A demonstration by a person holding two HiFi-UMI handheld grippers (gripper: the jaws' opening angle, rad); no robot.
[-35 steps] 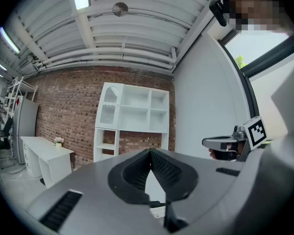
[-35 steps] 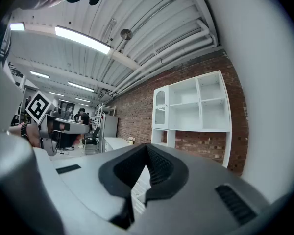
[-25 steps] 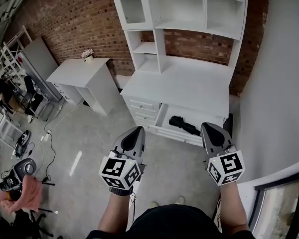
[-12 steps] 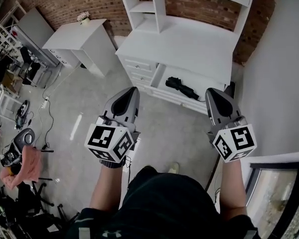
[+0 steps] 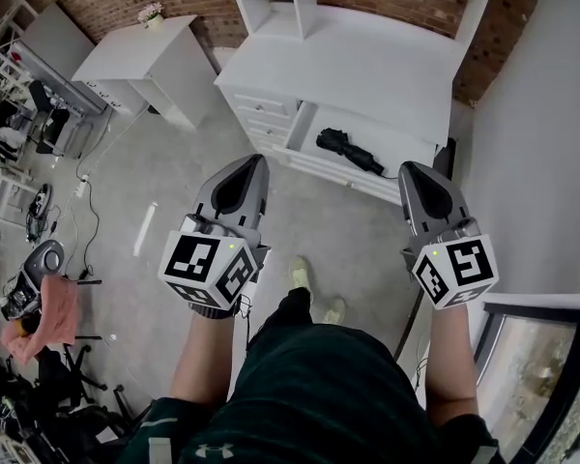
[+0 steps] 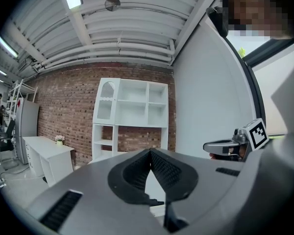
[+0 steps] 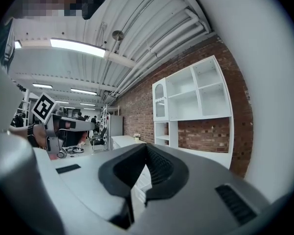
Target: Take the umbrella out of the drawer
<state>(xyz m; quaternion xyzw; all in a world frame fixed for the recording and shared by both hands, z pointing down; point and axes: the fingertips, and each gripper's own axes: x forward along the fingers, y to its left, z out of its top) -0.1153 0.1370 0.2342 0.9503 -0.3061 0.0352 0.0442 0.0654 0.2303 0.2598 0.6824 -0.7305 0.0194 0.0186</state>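
Left tool (image 5: 254, 159) and right tool (image 5: 409, 167) both closed, nothing between the jaws. Black folded umbrella (image 5: 346, 150) lies inside the open drawer (image 5: 314, 162) of the white cabinet (image 5: 348, 66), well apart from both tools.

Bright, even ceiling-strip light (image 7: 78, 47) (heavy fisheye bending at edges).
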